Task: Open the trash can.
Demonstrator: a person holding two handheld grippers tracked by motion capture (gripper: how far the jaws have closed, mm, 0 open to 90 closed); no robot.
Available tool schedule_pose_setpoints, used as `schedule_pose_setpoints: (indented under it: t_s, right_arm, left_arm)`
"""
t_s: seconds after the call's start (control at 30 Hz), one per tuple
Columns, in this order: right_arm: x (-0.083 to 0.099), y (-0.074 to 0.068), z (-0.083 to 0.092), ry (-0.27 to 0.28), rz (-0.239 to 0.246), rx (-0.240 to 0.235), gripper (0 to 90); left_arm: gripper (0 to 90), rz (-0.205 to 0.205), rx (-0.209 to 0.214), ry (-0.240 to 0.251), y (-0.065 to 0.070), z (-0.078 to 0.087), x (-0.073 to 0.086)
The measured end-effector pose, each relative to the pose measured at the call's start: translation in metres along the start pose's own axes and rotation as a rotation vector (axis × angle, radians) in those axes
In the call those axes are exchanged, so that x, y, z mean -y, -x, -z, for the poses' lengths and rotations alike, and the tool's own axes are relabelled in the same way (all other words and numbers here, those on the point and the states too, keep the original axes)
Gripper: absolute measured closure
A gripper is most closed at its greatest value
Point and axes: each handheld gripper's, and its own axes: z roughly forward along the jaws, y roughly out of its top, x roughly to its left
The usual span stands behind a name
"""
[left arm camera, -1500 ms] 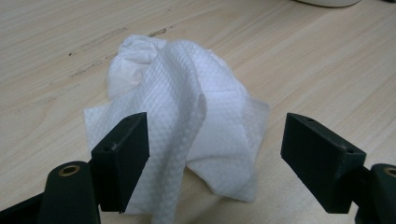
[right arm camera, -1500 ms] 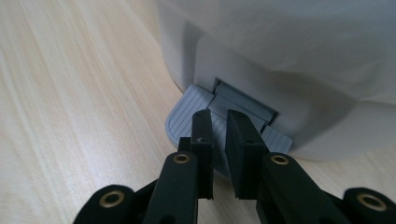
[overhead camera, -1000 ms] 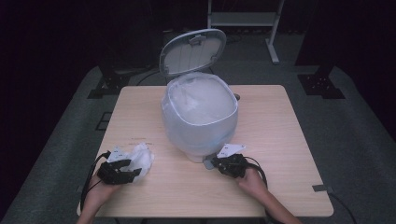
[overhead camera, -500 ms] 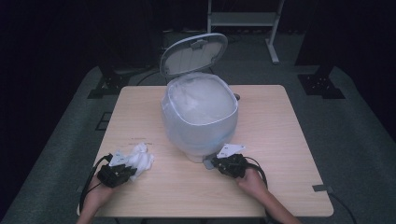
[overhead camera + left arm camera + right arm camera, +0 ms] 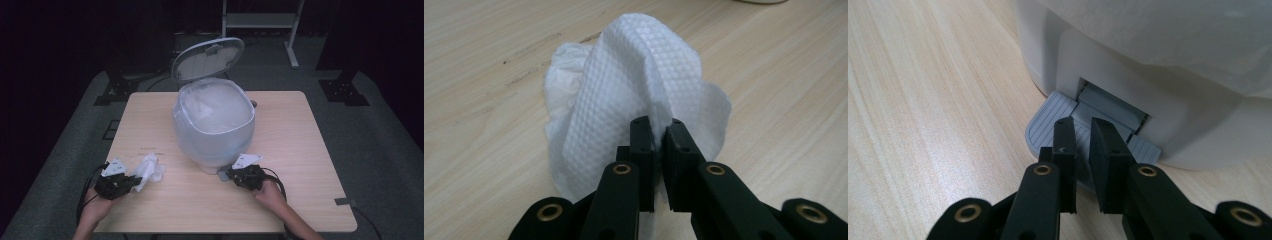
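A crumpled white paper towel (image 5: 148, 170) lies on the wooden table (image 5: 300, 150) at the front left. My left gripper (image 5: 131, 181) is shut on the towel's near edge, and the towel (image 5: 624, 85) bunches up over the jaws of this gripper (image 5: 659, 127). A white pedal bin (image 5: 214, 125) lined with a clear bag stands mid-table, its lid (image 5: 207, 57) raised. My right gripper (image 5: 231, 173) is at the bin's front base. This gripper (image 5: 1083, 125) is shut, nothing between its tips, which rest on the grey ribbed pedal (image 5: 1048, 125).
Cables trail from both grippers toward the table's front edge. Bare wood stretches right of the bin and between the two hands. Dark floor, stand bases and a metal rack (image 5: 260, 20) lie beyond the table.
My left gripper's jaws have closed on the towel and raised its near edge a little. The right gripper, the bin and its open lid stay as they were.
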Motion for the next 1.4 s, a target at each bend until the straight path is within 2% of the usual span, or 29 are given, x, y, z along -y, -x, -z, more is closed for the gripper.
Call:
schedule_pose_setpoints:
  t_s: [0.1, 0.2, 0.27, 0.37, 0.57, 1.0, 1.3, 1.4]
  right_arm:
    - [0.0, 0.001, 0.0, 0.004, 0.004, 0.0, 80.8]
    - [0.0, 0.0, 0.0, 0.001, -0.002, -0.001, 80.8]
    - [0.0, 0.001, 0.0, 0.005, 0.004, 0.0, 80.8]
    - [0.0, 0.0, 0.0, 0.005, 0.001, 0.001, 80.8]
    - [0.0, 0.0, 0.0, 0.0, 0.001, -0.002, 80.8]
    - [-0.001, 0.001, 0.0, -0.004, 0.01, -0.008, 80.8]
    - [0.0, 0.001, 0.0, -0.001, 0.006, -0.01, 80.7]
    - [-0.001, 0.002, 0.0, -0.004, 0.009, -0.011, 80.7]
  left_arm:
    - [84.3, 0.002, 0.015, -0.006, -0.002, 0.008, -0.004]
    - [84.2, 0.039, 0.056, 0.031, -0.005, 0.018, -0.006]
    - [84.3, 0.044, 0.066, 0.036, -0.006, 0.021, -0.008]
    - [84.2, 0.039, 0.074, 0.028, -0.004, 0.026, -0.011]
    - [84.1, 0.001, 0.089, 0.012, 0.001, 0.034, -0.025]
    - [84.2, -0.018, 0.15, 0.044, 0.006, 0.055, -0.052]
    - [84.1, -0.057, 0.179, 0.041, 0.009, 0.065, -0.071]
    - [84.0, -0.052, 0.197, 0.058, 0.009, 0.068, -0.077]
